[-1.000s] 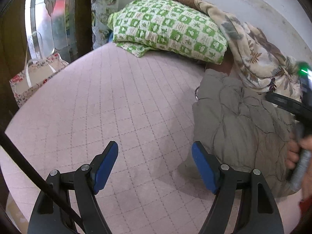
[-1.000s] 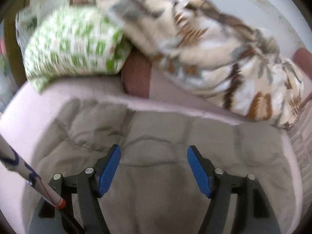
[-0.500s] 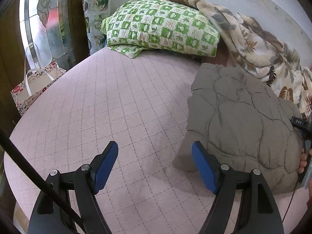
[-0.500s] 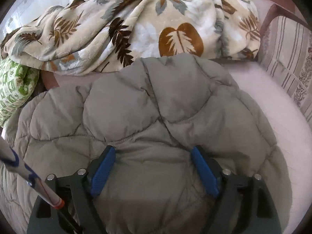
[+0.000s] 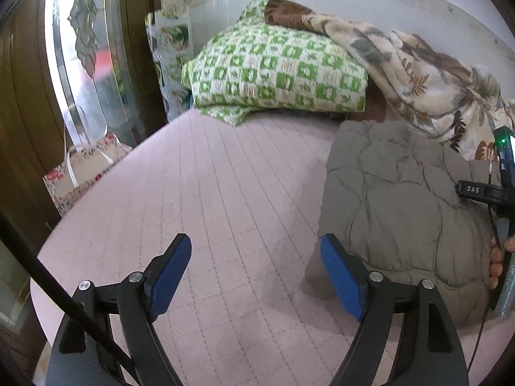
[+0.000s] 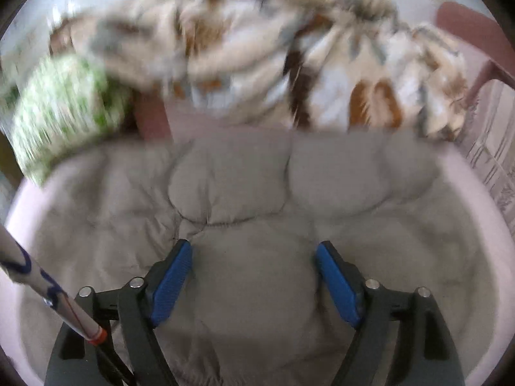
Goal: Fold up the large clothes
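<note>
While the grey padded jacket (image 6: 251, 225) lies bunched on the pink bed (image 5: 199, 193), near the green pillow (image 5: 276, 74) and leaf blanket (image 6: 257, 64), we hold both tongs apart: the left tongs (image 5: 256, 273) over bare bed, the right tongs (image 6: 254, 276) over the jacket, gripping nothing. We judge the next move needs a grip on an edge. A gift bag (image 5: 80, 173) stands beside the bed; we cannot see its contents.
</note>
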A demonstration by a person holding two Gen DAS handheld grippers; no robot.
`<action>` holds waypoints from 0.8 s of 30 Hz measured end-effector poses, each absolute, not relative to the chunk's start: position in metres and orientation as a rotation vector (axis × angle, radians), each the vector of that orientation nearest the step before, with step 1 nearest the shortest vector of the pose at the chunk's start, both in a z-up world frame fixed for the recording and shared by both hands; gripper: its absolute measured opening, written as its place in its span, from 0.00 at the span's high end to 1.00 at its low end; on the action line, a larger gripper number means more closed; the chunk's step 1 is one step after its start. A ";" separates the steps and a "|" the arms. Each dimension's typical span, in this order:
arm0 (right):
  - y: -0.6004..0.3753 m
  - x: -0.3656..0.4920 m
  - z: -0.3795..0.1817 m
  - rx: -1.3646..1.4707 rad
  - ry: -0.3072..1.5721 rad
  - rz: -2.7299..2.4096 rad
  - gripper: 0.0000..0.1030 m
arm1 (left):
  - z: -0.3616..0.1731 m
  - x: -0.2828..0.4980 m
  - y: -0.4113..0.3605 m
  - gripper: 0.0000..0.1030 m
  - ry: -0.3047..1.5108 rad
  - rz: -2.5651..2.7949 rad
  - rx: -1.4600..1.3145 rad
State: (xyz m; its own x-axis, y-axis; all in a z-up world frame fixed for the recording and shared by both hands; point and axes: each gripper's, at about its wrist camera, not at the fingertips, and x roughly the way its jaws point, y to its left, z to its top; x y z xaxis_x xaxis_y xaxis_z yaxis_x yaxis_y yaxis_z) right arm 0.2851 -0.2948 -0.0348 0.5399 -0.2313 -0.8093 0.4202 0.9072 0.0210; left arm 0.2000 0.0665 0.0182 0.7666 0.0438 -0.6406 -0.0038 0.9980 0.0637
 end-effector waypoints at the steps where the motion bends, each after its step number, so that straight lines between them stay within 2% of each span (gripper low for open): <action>1: -0.295 0.285 -0.032 0.224 0.920 -0.398 0.14 | 0.020 0.199 0.067 0.21 0.690 0.029 0.067; 8: -0.289 0.225 0.009 0.198 0.805 -0.406 0.14 | 0.023 0.197 0.074 0.20 0.696 0.026 0.045; 15: -0.306 0.167 -0.014 0.245 0.871 -0.412 0.14 | 0.038 0.182 0.084 0.20 0.619 0.084 0.019; 18: -0.303 0.135 -0.005 0.277 0.866 -0.385 0.14 | 0.048 0.173 0.092 0.10 0.569 0.102 -0.004; 24: -0.294 0.071 -0.001 0.252 0.894 -0.385 0.14 | 0.060 0.156 0.091 0.10 0.566 -0.004 -0.040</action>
State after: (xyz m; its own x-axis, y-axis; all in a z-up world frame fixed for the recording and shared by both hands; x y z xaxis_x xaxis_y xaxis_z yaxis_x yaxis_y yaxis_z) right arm 0.0710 -0.2939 -0.0005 0.5650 -0.2201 -0.7952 0.4268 0.9028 0.0534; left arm 0.1559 0.0909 0.0598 0.8443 -0.0146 -0.5357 -0.0072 0.9992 -0.0385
